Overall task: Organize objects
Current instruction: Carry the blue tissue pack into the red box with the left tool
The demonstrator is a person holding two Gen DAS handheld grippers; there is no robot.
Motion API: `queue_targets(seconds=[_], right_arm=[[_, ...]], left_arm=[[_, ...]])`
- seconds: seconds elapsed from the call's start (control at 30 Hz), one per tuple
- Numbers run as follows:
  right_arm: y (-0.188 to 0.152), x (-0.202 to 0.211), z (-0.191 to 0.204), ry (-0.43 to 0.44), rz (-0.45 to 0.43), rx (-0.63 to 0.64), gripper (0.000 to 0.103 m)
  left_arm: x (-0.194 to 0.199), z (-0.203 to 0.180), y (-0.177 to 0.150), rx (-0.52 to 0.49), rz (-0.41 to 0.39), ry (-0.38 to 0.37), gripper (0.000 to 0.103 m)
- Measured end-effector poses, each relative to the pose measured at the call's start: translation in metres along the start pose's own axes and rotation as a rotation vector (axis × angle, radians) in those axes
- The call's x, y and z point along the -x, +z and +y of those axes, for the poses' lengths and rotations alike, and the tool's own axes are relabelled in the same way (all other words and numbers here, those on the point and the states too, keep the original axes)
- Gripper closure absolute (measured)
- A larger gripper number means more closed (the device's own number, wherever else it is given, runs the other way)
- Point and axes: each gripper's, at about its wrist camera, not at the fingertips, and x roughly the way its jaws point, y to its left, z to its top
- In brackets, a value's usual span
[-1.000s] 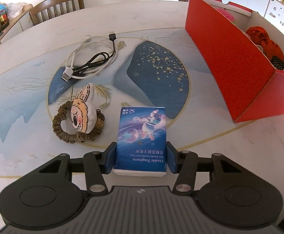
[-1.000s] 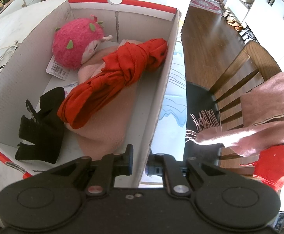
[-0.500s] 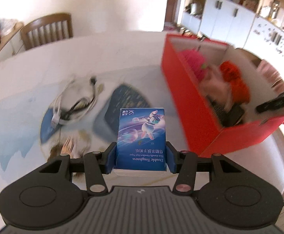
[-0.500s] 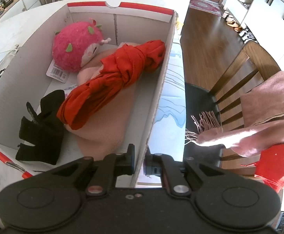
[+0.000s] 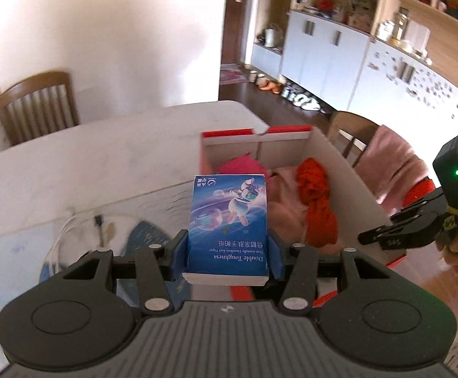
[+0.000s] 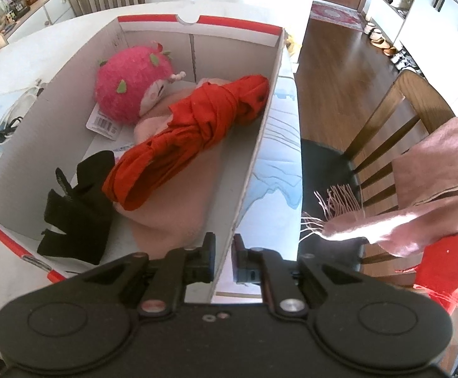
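Observation:
My left gripper (image 5: 227, 256) is shut on a blue tissue pack (image 5: 229, 225), held in the air just short of the red cardboard box (image 5: 348, 186). My right gripper (image 6: 224, 260) is shut on the box's right wall (image 6: 260, 145), pinching the cardboard near its front corner. It also shows in the left wrist view as the right gripper (image 5: 383, 239) at the box's near right corner. Inside the box lie a pink strawberry plush (image 6: 131, 88), a knotted red cloth (image 6: 191, 132), a pink fabric (image 6: 178, 208) and a black pouch (image 6: 77, 211).
White and black cables (image 5: 81, 230) lie on the marble table (image 5: 87, 163) left of the box. A wooden chair (image 6: 396, 138) draped with a pink scarf (image 6: 430, 195) stands right of the table edge. Another chair (image 5: 37, 104) stands at the far side.
The left gripper rose from the table with the tissue pack and swung right toward the box; the plush keychain on the table dropped out of view. The right gripper kept its hold on the wall.

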Motion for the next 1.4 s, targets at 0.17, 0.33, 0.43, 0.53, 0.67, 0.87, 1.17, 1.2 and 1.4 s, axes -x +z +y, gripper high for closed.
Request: queue_targets(seconds=[0.17,0.33,0.43,0.53,0.67,0.87,1.17,1.2,1.4], right_arm=[[-0.001,0.004,-0.003,0.015,-0.01,-0.002,0.093],[-0.002,0.004,-0.004,0.024,-0.015,0.0,0.093],[-0.002,0.004,-0.004,0.027,-0.017,0.001,0.092],[-0.003,0.005,-0.005,0.03,-0.018,0.001,0.092],[-0.003,0.005,-0.005,0.035,-0.018,0.003,0.092],[-0.003,0.005,-0.006,0.038,-0.017,0.005,0.092],[-0.002,0.006,-0.005,0.041,-0.016,0.004,0.092],[-0.002,0.006,-0.005,0.04,-0.016,0.005,0.092],[-0.002,0.005,-0.005,0.041,-0.015,0.003,0.092]], left_arm=[[-0.018,-0.03,0.02,-0.069,0.014,-0.028,0.053],[-0.042,-0.054,0.035,-0.112,0.038,-0.053,0.053],[-0.058,-0.063,0.038,-0.121,0.063,-0.056,0.053],[-0.076,-0.068,0.038,-0.128,0.101,-0.044,0.053],[-0.096,-0.07,0.032,-0.139,0.151,-0.028,0.053],[-0.127,-0.072,0.024,-0.155,0.228,0.008,0.053],[-0.155,-0.073,0.014,-0.174,0.308,0.018,0.053],[-0.157,-0.074,0.012,-0.18,0.316,0.02,0.053],[-0.162,-0.073,0.01,-0.188,0.337,0.004,0.053]])
